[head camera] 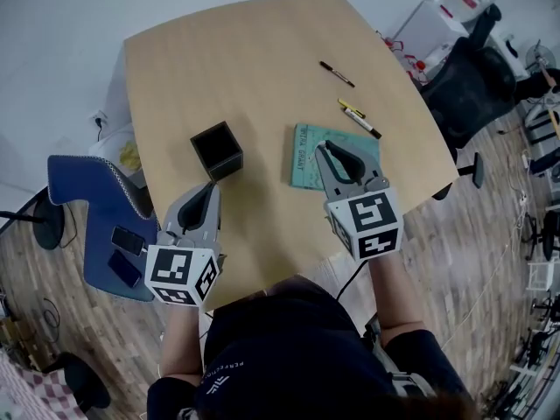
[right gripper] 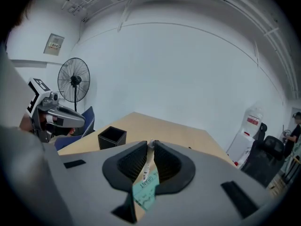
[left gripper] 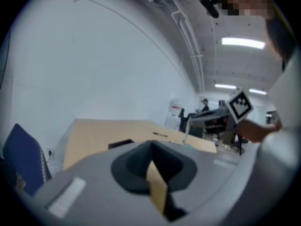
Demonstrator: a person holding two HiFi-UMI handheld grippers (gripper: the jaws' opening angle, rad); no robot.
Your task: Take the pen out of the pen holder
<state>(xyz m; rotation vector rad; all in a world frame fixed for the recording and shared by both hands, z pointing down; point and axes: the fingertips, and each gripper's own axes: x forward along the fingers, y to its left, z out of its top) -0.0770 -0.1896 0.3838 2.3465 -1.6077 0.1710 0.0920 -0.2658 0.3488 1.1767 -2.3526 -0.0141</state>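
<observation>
Two tools sit low over the near half of the worktop [head camera: 254,68]. The right tool [right gripper: 150,145] is closed on a slim white pen [right gripper: 146,166]. The pen lies lengthwise in the narrow slot between the ribbed black pads, and its pale grey tip pokes just past the fingertips. Dark print runs along the barrel, too small to read. In the head view this right tool [head camera: 325,147] hangs over the near right part of a teal notebook [head camera: 304,160], and the pen itself is hard to make out there. Through the gap behind the pads the same teal cover [right gripper: 146,192] shows under the pen.

The left tool [left gripper: 151,145] has its pads together at the tips, with only the worktop's tan showing through the gap behind them. From above, the left tool [head camera: 210,185] points at the pen holder [head camera: 229,163], near it but not touching.

The pen holder [right gripper: 112,138] is a small black square box standing upright to the left of the notebook, well apart from the held pen. Its open top shows only dark inside.

Farther out on the right side lie a yellow-and-black marker [head camera: 359,119] and, beyond it, a black pen [head camera: 337,74], both flat on the worktop.
</observation>
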